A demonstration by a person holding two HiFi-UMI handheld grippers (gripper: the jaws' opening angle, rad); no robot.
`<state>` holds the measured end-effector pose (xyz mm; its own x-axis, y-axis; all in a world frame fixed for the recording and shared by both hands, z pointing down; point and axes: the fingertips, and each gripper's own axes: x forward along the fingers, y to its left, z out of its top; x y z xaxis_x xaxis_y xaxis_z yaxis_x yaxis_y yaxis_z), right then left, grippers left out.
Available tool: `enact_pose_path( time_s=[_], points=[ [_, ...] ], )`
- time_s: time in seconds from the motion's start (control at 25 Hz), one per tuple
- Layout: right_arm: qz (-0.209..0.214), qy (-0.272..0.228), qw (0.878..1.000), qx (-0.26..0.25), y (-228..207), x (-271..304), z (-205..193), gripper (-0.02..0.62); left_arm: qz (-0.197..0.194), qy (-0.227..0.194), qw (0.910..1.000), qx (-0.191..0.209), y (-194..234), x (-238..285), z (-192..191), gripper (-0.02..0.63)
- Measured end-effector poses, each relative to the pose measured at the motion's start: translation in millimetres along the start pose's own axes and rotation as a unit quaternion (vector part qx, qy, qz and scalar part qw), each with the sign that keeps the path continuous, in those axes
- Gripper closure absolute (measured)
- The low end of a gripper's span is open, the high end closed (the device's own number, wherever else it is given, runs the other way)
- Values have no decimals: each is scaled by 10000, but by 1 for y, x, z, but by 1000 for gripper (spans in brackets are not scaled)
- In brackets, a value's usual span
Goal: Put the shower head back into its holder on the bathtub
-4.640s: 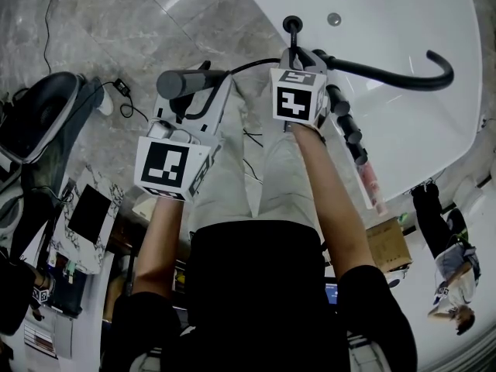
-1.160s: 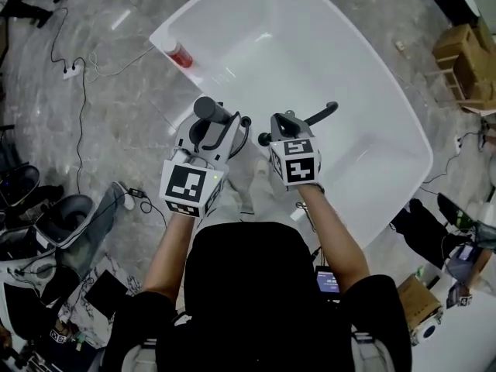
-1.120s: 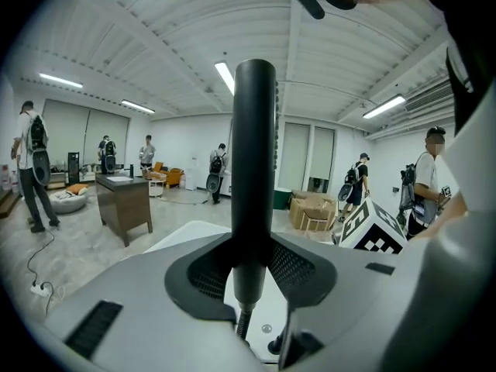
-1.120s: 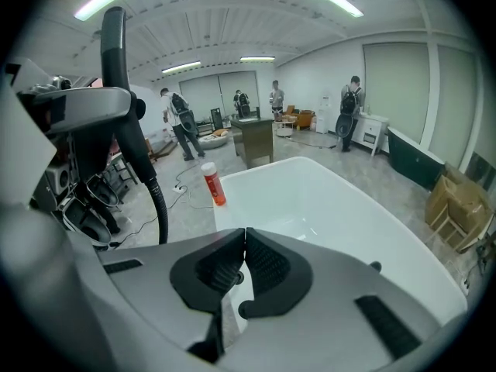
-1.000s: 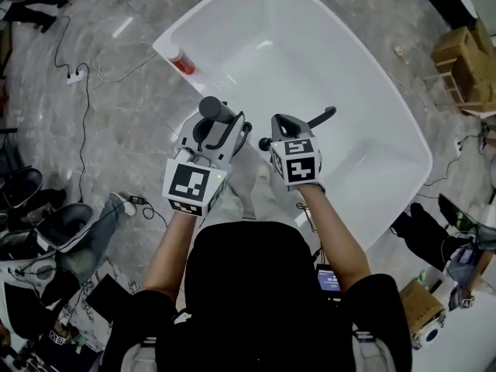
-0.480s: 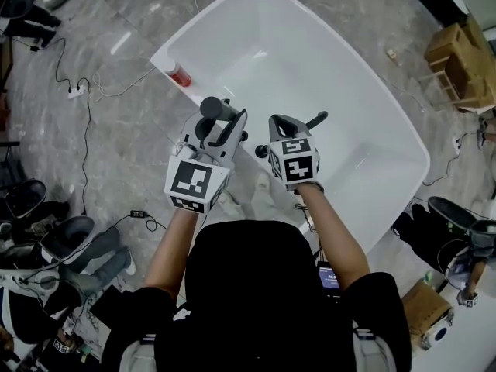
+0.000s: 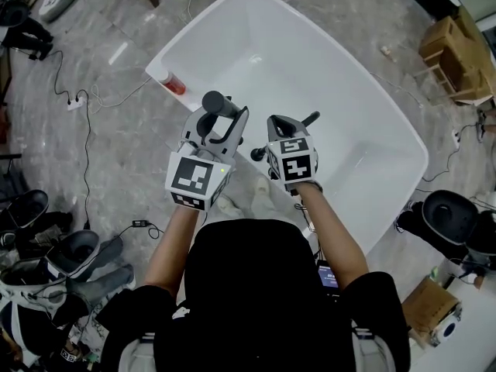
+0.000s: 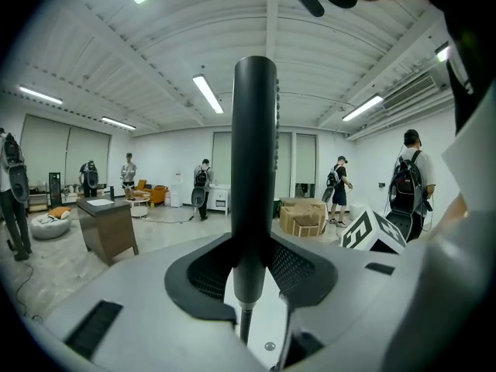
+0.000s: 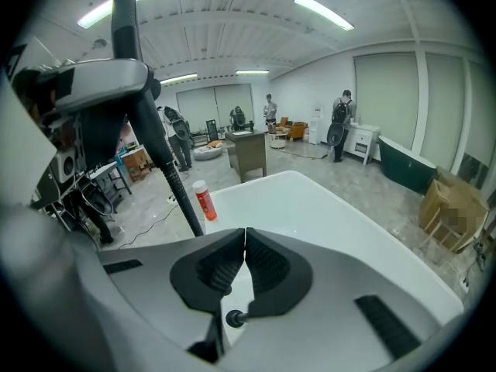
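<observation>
Clamping the left claw (image 8: 253, 256) round a black, cylindrical plastic shower head (image 8: 256, 130), pads pressing on either side of the handle. Holding that long axis upright, top end high above the claw, and trailing a thin black hose (image 9: 175, 178) down from the lower end. Holding the right claw (image 9: 245, 235) just beside it on the right, pads shut tip to tip with nothing showing between them. Hovering both above the near edge of a white, glossy, deep bathtub (image 7: 333, 76), opening ahead and below and marked at its left corner by a small red bottle (image 7: 172, 84). Showing no holder in any view, probably hiding it under the hands. Pointing, by the look of it, to the left hand alone for the coming move: lowering the shower head, lower end first, towards the tub's edge.
</observation>
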<state>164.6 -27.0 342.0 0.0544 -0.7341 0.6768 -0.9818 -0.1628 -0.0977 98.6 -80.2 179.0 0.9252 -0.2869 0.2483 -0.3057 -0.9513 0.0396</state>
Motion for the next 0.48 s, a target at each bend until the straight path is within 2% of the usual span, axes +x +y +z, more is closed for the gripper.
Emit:
enact_pose_path(
  time_s=[0.48],
  points=[
    [1, 153, 9998, 161, -2, 5, -22, 572, 22, 504, 9987, -56, 1, 6, -54, 462]
  ],
)
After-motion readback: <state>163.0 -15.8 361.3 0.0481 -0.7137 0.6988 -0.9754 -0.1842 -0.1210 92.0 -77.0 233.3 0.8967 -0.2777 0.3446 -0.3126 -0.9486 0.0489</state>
